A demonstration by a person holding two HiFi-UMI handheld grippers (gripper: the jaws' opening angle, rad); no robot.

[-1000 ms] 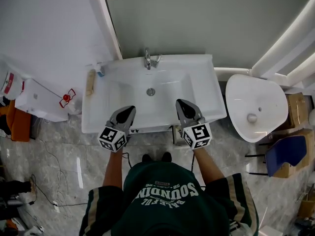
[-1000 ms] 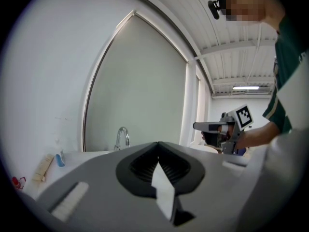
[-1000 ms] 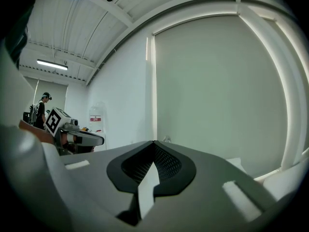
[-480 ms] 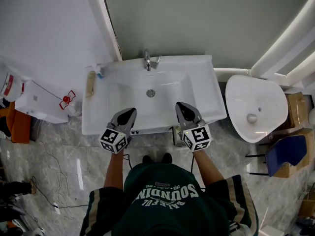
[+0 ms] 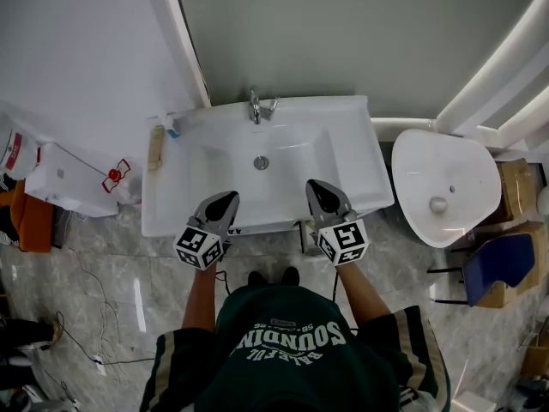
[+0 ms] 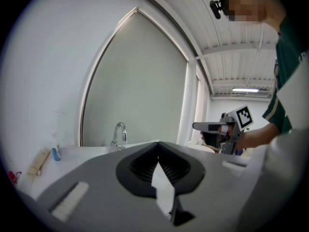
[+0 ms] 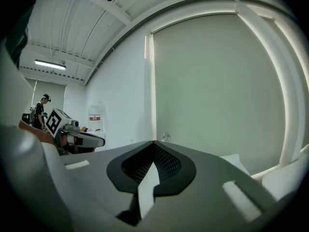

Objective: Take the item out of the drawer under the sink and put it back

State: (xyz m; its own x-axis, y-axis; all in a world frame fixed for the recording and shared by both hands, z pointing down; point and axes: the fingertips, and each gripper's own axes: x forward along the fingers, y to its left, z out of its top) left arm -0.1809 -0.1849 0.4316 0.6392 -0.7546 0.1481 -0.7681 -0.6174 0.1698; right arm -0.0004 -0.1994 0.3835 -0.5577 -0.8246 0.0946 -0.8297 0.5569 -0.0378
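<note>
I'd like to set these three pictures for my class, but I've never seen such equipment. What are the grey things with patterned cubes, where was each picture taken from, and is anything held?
There is no robot: a person holds a gripper in each hand, the left gripper and the right gripper; the cubes belong to them. One picture comes from a camera on the person's head, looking down at a white sink with a tap. A wooden item lies on its left. The other two come from cameras riding on each gripper. Both grippers are shut and empty, above the sink's front edge.
</note>
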